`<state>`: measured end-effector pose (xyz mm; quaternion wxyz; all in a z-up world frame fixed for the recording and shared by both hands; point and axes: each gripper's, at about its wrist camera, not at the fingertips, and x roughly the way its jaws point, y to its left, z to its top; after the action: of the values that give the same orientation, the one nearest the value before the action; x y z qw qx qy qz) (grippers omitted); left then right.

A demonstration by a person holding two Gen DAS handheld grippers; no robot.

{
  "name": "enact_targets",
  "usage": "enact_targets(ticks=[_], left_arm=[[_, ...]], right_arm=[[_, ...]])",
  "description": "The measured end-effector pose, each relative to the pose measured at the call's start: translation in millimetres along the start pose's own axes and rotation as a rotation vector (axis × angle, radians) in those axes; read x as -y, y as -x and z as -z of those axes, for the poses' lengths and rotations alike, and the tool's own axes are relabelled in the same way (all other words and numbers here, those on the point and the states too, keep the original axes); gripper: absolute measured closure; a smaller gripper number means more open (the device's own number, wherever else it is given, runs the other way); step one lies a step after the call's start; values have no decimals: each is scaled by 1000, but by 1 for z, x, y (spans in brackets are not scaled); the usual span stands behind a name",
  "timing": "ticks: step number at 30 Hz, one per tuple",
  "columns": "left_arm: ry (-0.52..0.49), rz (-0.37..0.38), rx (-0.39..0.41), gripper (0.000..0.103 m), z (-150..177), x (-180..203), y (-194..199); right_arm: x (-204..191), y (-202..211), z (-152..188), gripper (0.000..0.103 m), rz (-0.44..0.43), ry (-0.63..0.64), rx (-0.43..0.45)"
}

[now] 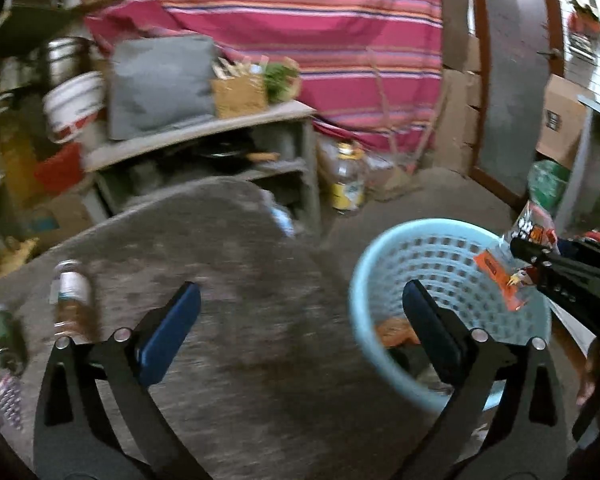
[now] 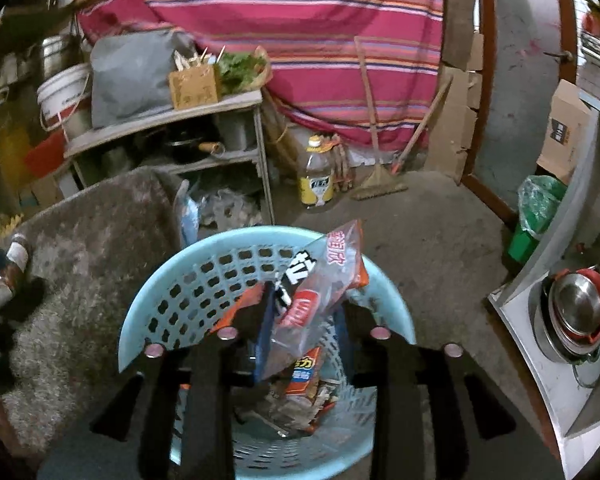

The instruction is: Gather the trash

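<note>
A light blue plastic basket stands on the floor beside a grey stone table; it also shows in the left wrist view. My right gripper is shut on a clear and orange snack wrapper and holds it over the basket's mouth. Other wrappers lie in the basket's bottom. My left gripper is open and empty above the table's edge. A small brown bottle lies on the table to its left. The right gripper with the wrapper shows at the right of the left wrist view.
A dark green bottle lies at the table's left edge. A shelf unit with a bucket and boxes stands behind. A yellow-labelled oil jug and a broom stand on the floor. A steel counter with bowls is at right.
</note>
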<state>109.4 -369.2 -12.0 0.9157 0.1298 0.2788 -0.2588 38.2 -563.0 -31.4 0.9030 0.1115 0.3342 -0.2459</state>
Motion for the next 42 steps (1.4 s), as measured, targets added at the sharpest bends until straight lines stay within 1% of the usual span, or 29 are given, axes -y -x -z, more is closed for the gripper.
enact_targets(ticks=[1,2,3,5,7,8,9,11,14,17,20,23,27,30,32,35,39,42], left_arm=[[16,-10,8,5,2,-9,6],[40,-15,13,5,5,-20,15],[52,-17,17,5,6,-28,20],[69,-40,33,5,11,-43,33],[69,-76,62,5,19,-58,51],[70,-86,72,5,21,-62,57],[70,-97,82,5,26,-69,68],[80,-93,92,5,33,-81,85],[100,-109,106,5,43,-99,111],[101,-156,132,5,59,-114,142],[107,-196,152,5,72,-128,162],[128,-207,146,5,85,-143,176],[140,-247,158,5,102,-159,195],[167,-264,155,5,115,-171,205],[183,-276,149,5,124,-181,209],[210,-314,138,5,135,-193,210],[227,-332,124,5,145,-204,210],[246,-334,120,5,152,-211,209]], right_arm=[[-2,-3,1,70,3,3,-7],[-6,-7,1,58,11,3,-20],[-7,-10,1,42,13,1,-24],[-11,-12,1,28,21,-3,-23],[-13,-11,0,27,17,-11,-30],[-14,-9,0,22,10,-16,-36],[-15,-6,-1,12,6,-20,-33],[-21,5,0,6,6,-16,-6],[-31,25,2,5,65,11,22],[-37,51,3,4,16,-21,59],[-51,82,13,4,-51,-40,103],[-81,107,28,4,-87,-6,125],[-121,138,52,4,-161,37,151],[-148,152,71,4,-186,76,160],[-166,161,85,4,-186,111,173],[-183,173,100,4,-185,134,193],[-202,183,117,4,-178,173,236],[-209,186,125,4,-179,170,261]])
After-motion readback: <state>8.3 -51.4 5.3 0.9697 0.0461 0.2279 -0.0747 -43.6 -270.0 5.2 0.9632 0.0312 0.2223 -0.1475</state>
